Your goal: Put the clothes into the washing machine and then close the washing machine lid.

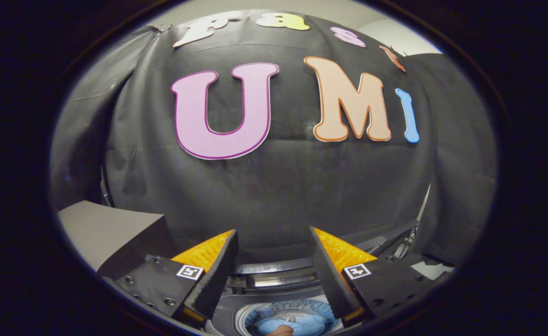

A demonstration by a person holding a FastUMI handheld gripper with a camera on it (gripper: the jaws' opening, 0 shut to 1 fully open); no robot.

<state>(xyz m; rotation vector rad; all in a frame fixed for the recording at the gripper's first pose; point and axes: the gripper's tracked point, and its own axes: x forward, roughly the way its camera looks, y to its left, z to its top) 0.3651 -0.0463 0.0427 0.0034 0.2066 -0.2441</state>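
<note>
My gripper (273,233) is open, its two fingers spread wide with nothing between them, held well above the washing machine (274,280). Below and between the fingers lies the machine's round drum opening (287,313). Blue clothes (297,324) rest inside the drum, with a small brownish piece at their near edge. The machine's dark back panel runs just beyond the drum. Whether the lid is up or down I cannot tell from here.
A grey box-like surface (103,228) stands to the left of the machine. The black cloth wall rises close behind the machine. Dark frame bars and cables (402,242) sit to the right, beyond the right finger.
</note>
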